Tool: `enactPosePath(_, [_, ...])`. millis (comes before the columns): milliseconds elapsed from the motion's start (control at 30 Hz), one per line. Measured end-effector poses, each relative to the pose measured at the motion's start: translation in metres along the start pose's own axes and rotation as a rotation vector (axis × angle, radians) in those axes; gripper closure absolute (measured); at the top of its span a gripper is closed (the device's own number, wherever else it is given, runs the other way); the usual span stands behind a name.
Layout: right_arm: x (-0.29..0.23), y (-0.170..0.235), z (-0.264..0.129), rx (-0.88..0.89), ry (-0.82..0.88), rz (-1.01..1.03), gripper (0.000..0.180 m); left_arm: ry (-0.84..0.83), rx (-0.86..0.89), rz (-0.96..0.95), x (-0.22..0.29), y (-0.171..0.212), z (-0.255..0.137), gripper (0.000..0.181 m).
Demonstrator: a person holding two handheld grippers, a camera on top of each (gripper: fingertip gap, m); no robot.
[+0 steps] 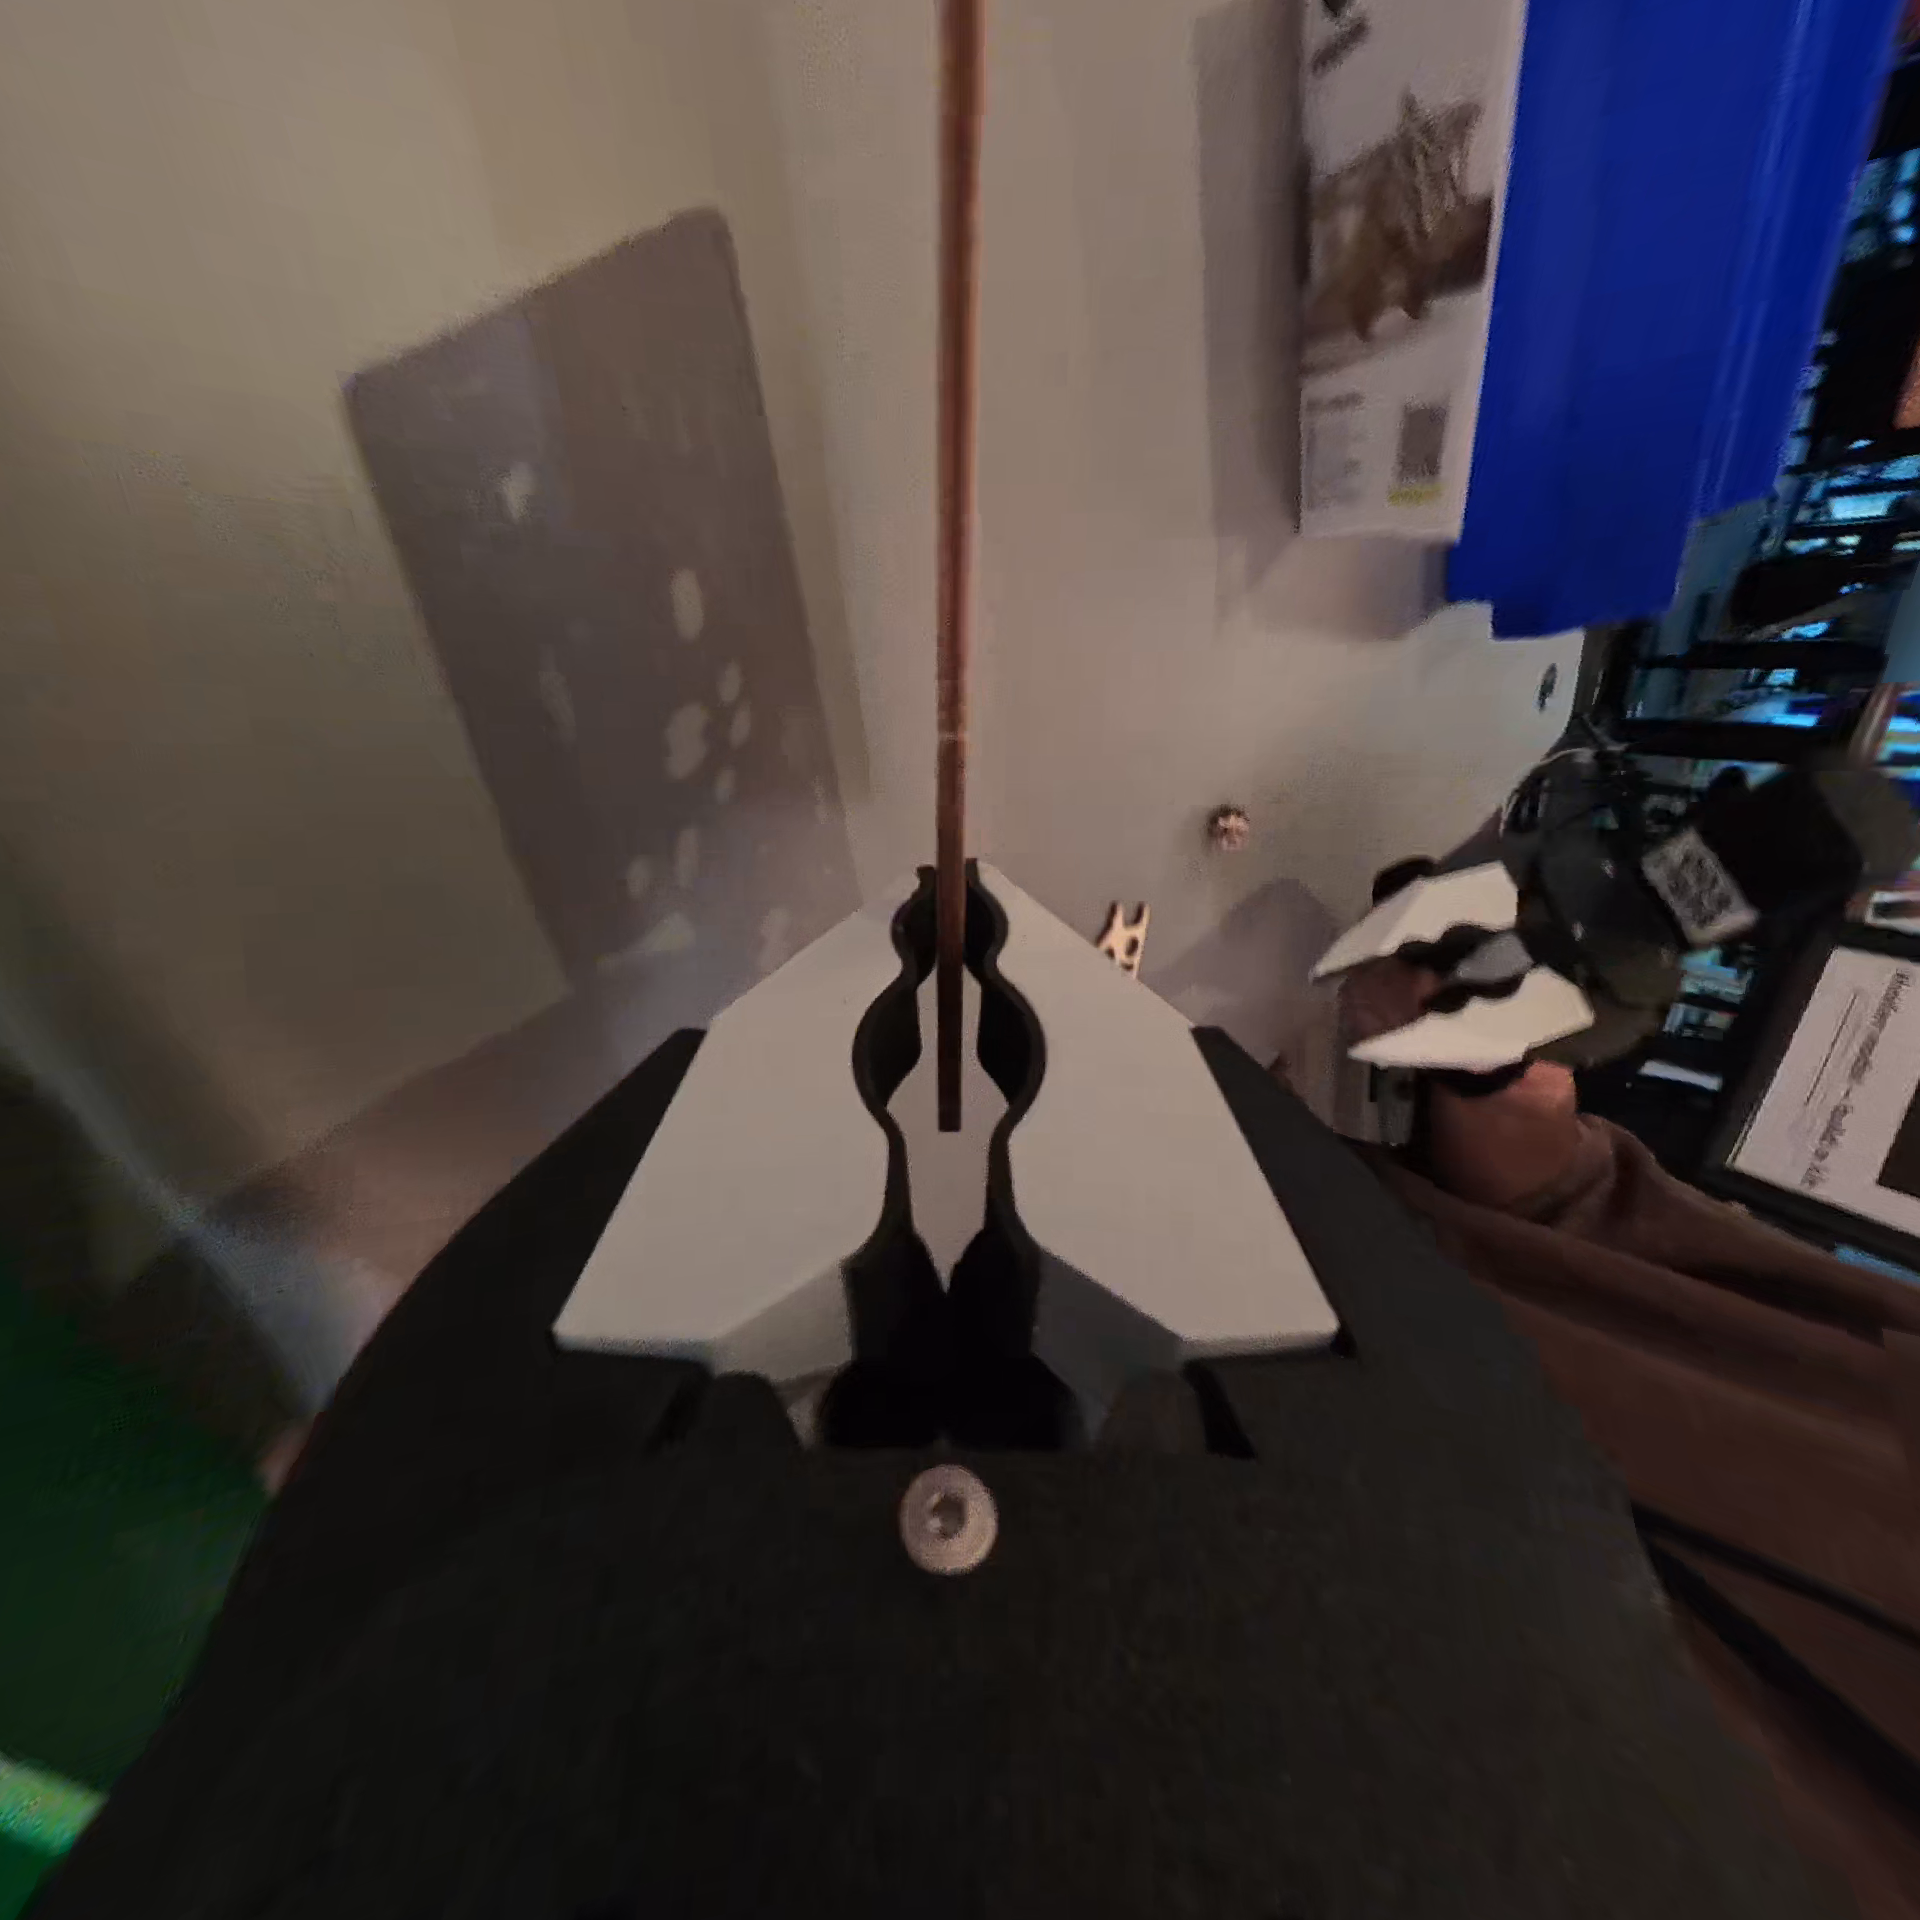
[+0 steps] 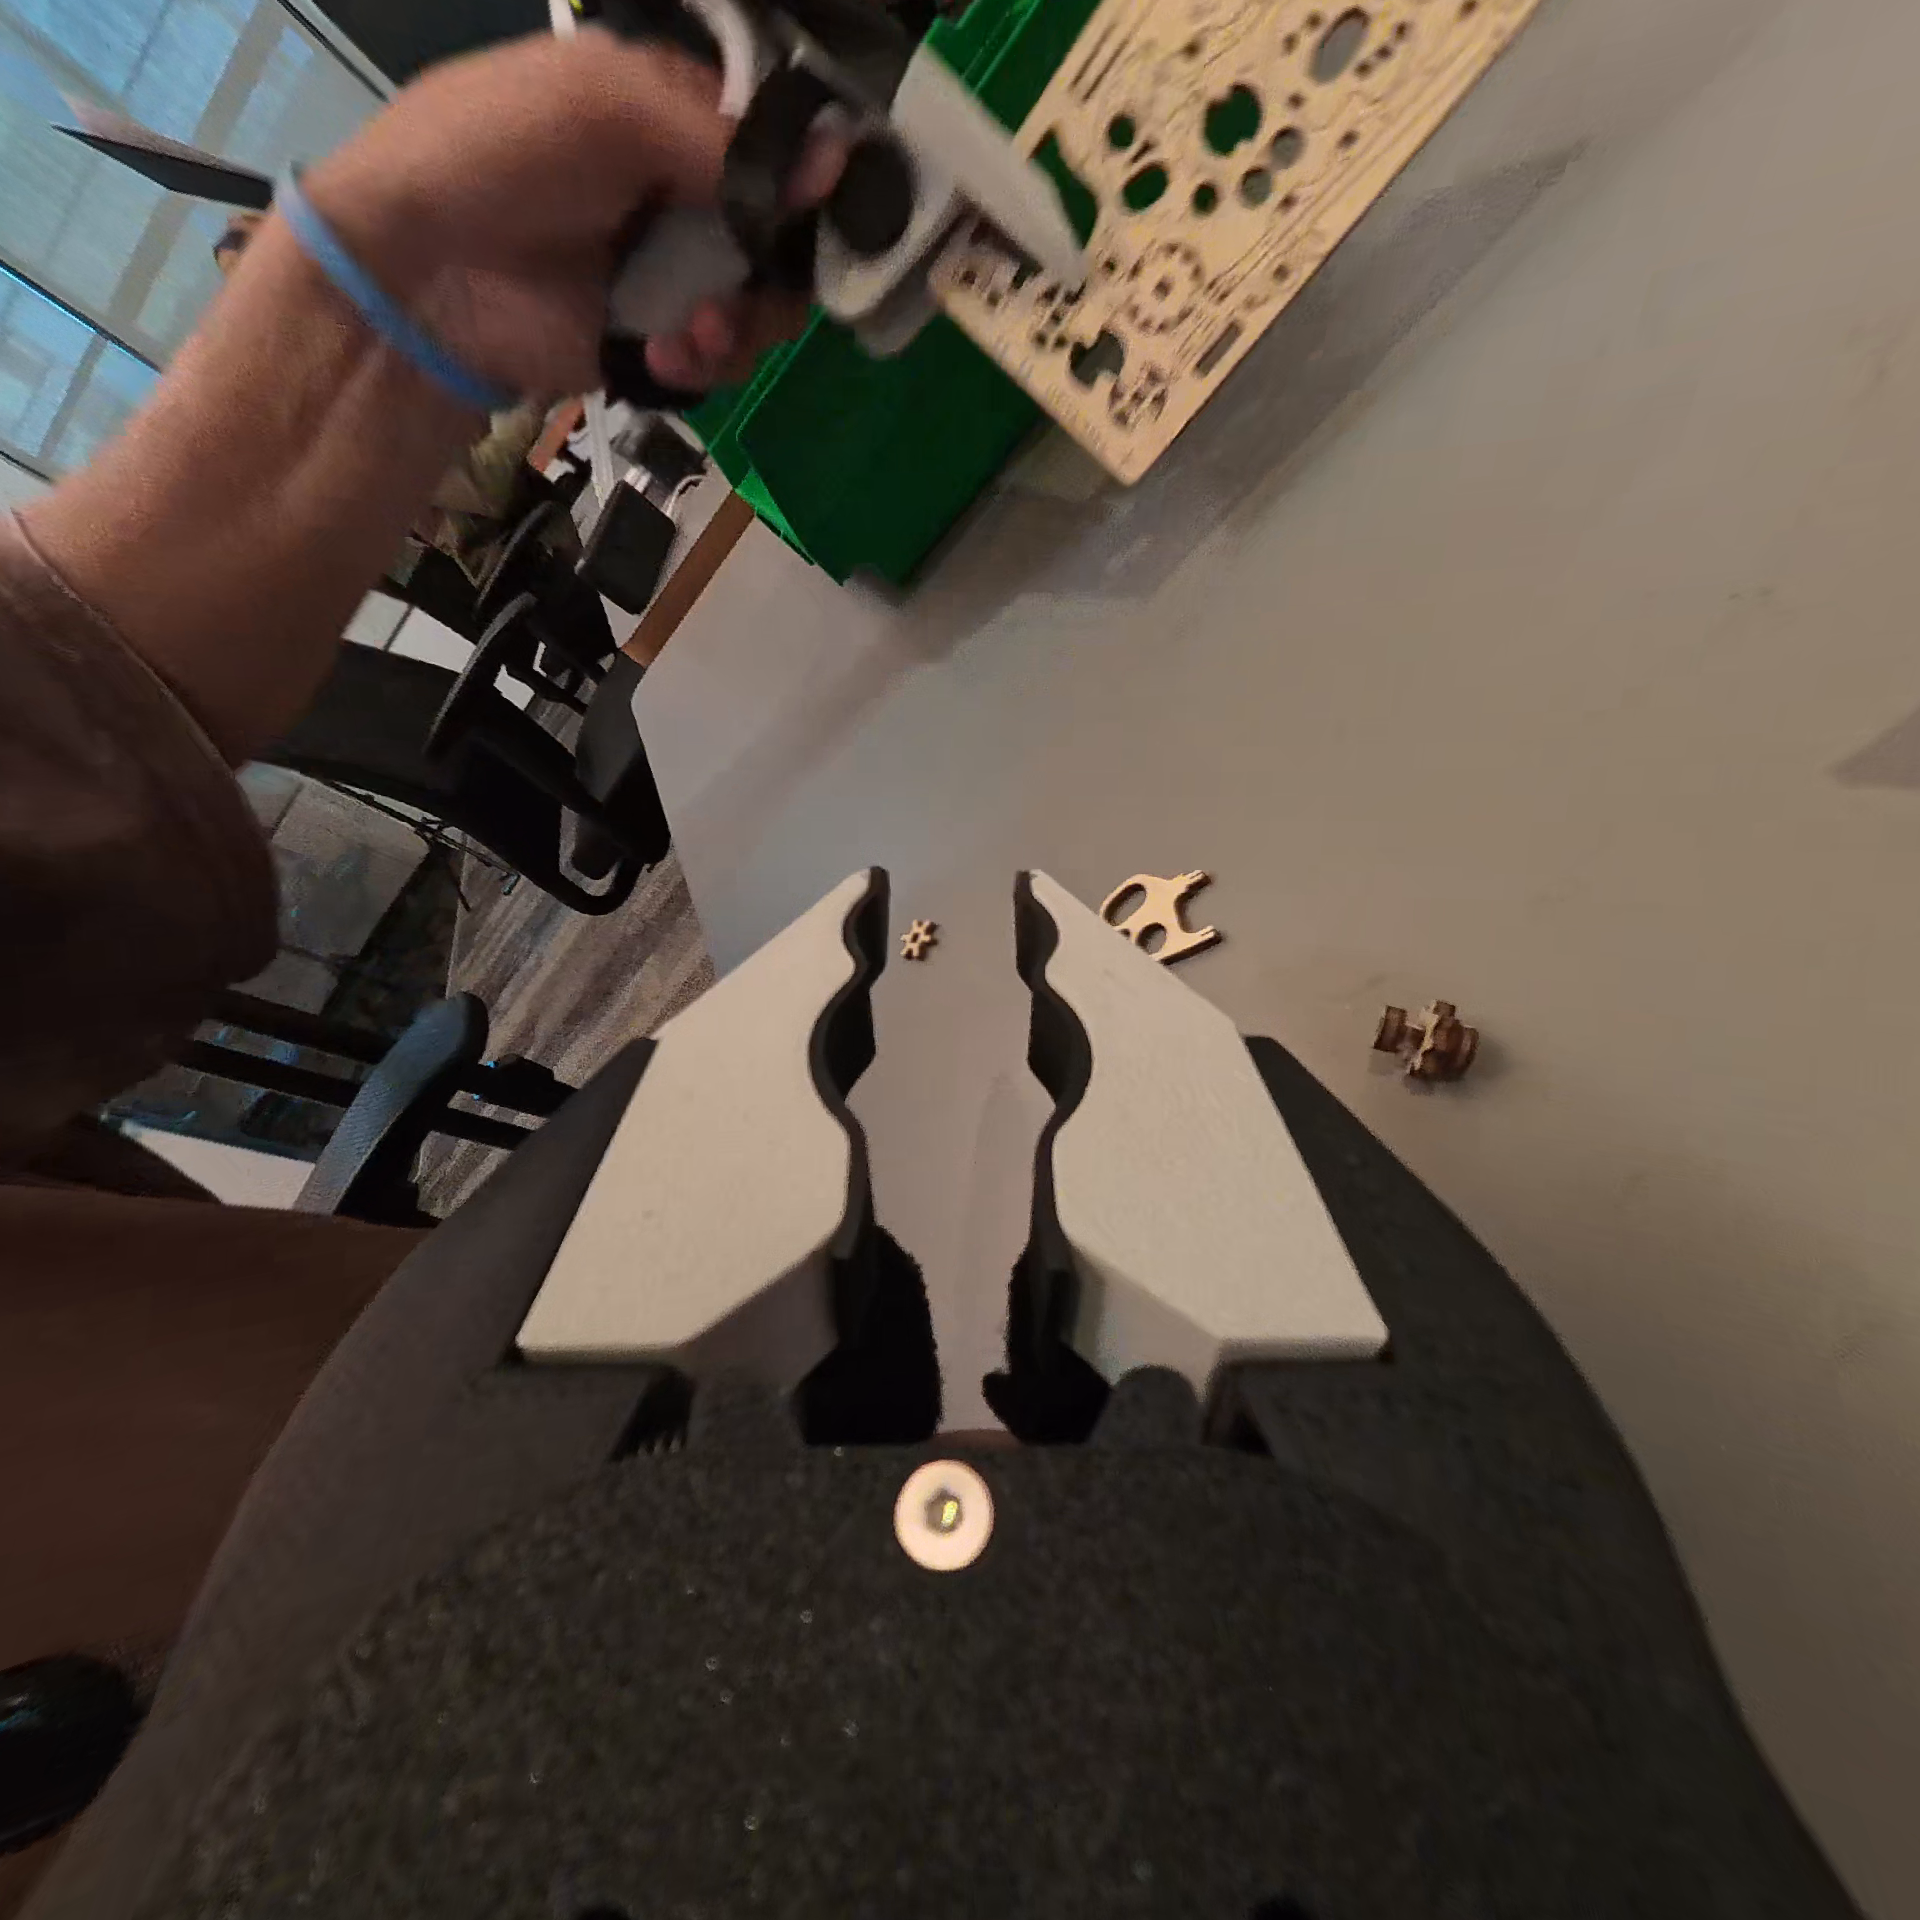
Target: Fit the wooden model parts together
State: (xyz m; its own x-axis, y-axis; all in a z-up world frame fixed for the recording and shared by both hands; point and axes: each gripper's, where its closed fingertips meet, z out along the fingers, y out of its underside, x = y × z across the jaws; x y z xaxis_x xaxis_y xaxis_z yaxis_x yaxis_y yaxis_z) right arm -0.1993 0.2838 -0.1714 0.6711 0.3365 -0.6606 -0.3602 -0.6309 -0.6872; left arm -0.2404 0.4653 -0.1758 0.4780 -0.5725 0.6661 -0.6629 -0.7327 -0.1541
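My left gripper (image 1: 958, 894) is shut on the edge of a thin laser-cut wooden sheet (image 1: 958, 416), seen edge-on as a brown strip. The right wrist view shows that sheet (image 2: 1247, 208) flat-on, with many cut-out holes, held up by the left gripper (image 2: 935, 208). My right gripper (image 2: 951, 894) is open and empty just above the grey table (image 2: 1455, 675). A tiny wooden gear (image 2: 918, 940) lies between its fingertips. A flat wooden part (image 2: 1158, 914) lies just right of them, and a small assembled wooden piece (image 2: 1425, 1039) farther right. The open right gripper also shows in the left wrist view (image 1: 1455, 977).
A green bin (image 2: 883, 457) stands behind the sheet near the table's far edge. Office chairs (image 2: 520, 748) stand beyond the table's left edge. A printed leaflet (image 1: 1382, 260) and a blue cloth (image 1: 1642, 312) are at the right of the left wrist view. A person's hand (image 2: 468, 260) holds the left gripper. The small assembled wooden piece (image 2: 1425, 1039) sits 8 cm or so from the ends of my right fingers.
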Motion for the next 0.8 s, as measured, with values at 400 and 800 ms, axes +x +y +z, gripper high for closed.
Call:
enactPosePath(400, [0.019, -0.020, -0.027, 0.094, -0.005, 0.078, 0.156, -0.032, -0.041, -0.242, -0.027, -0.051, 0.007, 0.180])
enactPosePath(800, [0.027, -0.031, -0.040, 0.142, -0.034, 0.146, 0.156, -0.229, 0.037, -0.196, -0.057, -0.023, 0.010, 0.170])
